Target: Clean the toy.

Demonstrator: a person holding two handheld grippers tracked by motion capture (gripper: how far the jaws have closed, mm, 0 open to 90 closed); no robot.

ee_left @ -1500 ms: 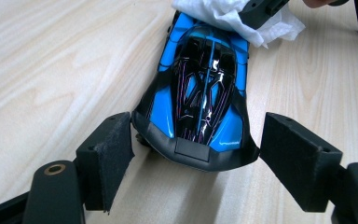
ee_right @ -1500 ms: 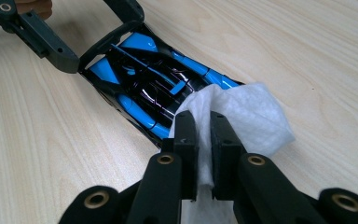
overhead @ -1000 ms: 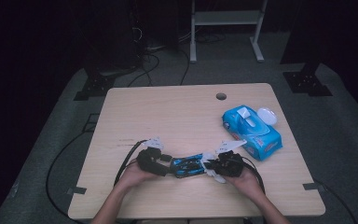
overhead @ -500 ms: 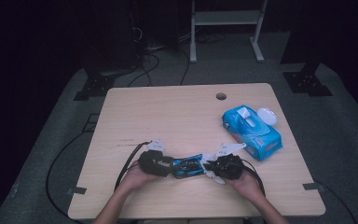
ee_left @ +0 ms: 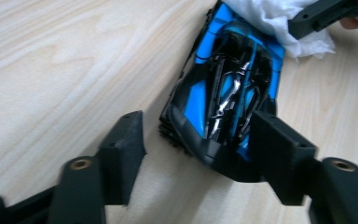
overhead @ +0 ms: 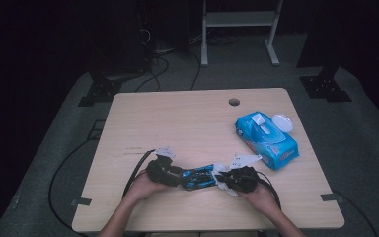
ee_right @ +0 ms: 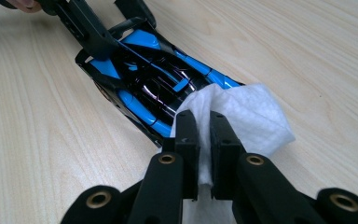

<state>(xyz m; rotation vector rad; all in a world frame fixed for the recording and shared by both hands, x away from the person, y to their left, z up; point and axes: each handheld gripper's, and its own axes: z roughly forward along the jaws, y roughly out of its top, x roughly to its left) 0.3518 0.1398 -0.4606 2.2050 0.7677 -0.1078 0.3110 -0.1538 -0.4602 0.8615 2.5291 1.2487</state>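
A blue and black toy car (overhead: 197,177) lies on the near part of the wooden table (overhead: 187,123), between the person's two hands, its long axis running roughly left to right across the high view, with a slight tilt up toward the right. Which end is the nose cannot be told from these pictures. In the left gripper view the car (ee_left: 228,102) sits between the open jaws of the left gripper (ee_left: 200,140): one jaw rests against the car's side at its near end, the other stands clear of it, and the jaws have just been parting a little with the car between them. At the car's opposite end, the right gripper (ee_right: 204,133) has its jaws pinched tight on a white wipe (ee_right: 242,116), which is laid against the car's bodywork (ee_right: 154,84) there. From above, the left gripper (overhead: 164,170) and the right gripper (overhead: 237,178) face each other along the car's length, each held in a hand near the table's front edge, black cables trailing from both. Farther back on the right, well apart from the car, lies a blue pack of wipes (overhead: 266,138) with its white lid flipped open. A small round hole (overhead: 234,102) marks the tabletop toward its far edge.
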